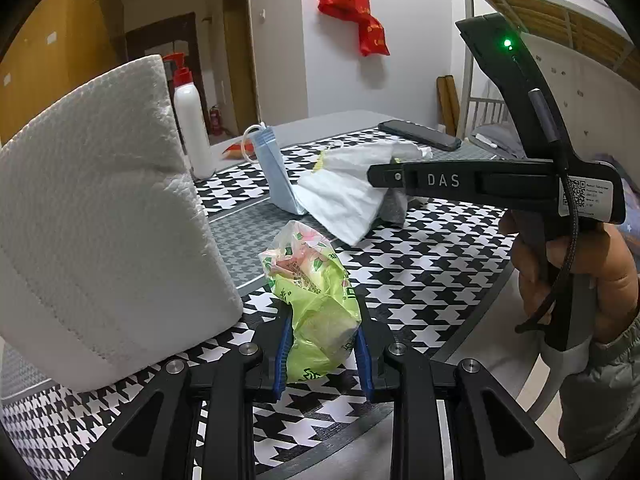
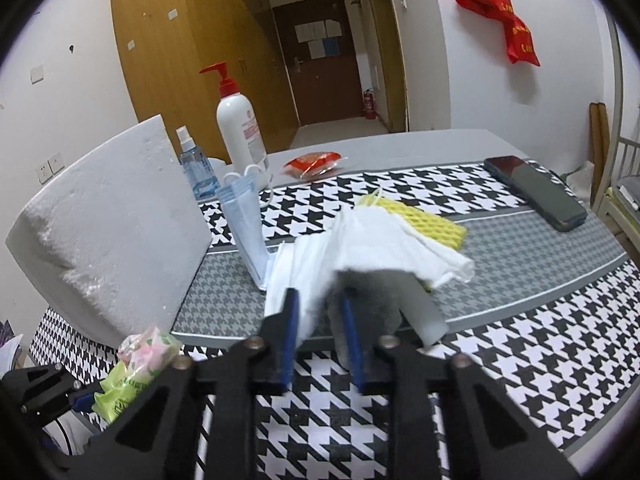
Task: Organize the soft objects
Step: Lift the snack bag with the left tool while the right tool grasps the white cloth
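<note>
My left gripper (image 1: 323, 320) is shut on a green tissue pack (image 1: 316, 292), which rests on the houndstooth tablecloth (image 1: 420, 280). The pack also shows in the right wrist view (image 2: 136, 372), low left. My right gripper (image 2: 320, 312) is shut on a grey cloth (image 2: 376, 300) with a white cloth (image 2: 360, 240) draped over it. The right gripper also shows in the left wrist view (image 1: 380, 180), over the white cloth (image 1: 344, 196). A yellow foam net (image 2: 424, 220) lies under the white cloth. A blue mask stack (image 2: 244, 220) stands on edge beside them.
A large white paper roll (image 1: 100, 220) stands at the left, close to the green pack. A white pump bottle (image 2: 240, 128), a blue spray bottle (image 2: 196, 172), a red packet (image 2: 312, 162) and a phone (image 2: 536, 192) are farther back. The table edge is near right.
</note>
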The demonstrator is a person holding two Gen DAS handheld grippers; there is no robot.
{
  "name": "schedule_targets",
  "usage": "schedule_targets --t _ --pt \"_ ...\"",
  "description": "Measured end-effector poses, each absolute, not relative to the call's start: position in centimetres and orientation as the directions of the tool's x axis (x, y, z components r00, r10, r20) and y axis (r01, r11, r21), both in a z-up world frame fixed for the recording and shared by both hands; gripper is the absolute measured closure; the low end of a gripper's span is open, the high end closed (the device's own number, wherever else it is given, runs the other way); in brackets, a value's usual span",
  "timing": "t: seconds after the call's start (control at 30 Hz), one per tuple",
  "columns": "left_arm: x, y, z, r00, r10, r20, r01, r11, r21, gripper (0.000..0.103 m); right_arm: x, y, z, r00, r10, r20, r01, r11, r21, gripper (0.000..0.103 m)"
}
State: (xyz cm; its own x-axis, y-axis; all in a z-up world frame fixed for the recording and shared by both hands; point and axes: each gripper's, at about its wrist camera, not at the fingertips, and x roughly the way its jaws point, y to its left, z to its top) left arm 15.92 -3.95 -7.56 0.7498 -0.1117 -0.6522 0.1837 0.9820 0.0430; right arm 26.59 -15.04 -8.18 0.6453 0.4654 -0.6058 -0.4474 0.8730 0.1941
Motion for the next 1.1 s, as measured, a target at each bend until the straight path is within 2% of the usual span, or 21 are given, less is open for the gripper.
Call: schedule_targets --t 0.13,0.6,1.03,1.1 --pt "15.8 -3.7 -7.4 0.754 -0.115 -0.646 0.181 0.983 0.036 0.074 27.0 -14.8 -8.6 0.617 0.486 -0.620 -0.463 0.860 0.214 0.095" --pt "13.4 -2.5 -5.6 0.788 -0.114 -0.605 0.166 0.986 0.031 0.074 23.4 -16.3 -4.0 0.693 0.522 -0.497 -0.484 0.848 0.215 0.095" --pt "13.5 -2.3 -5.8 0.790 -0.113 -0.603 0.159 0.987 0.023 0.074 25.8 -15.9 -7.1 0.671 0.420 -0.611 -0.395 0.900 0.184 0.094" --pt "13.8 -2.3 -5.9 0.787 -0.116 -0.606 0.160 0.987 0.020 0.074 26.0 -15.7 -7.3 0.671 0.412 -0.617 -0.391 0.903 0.178 0.087"
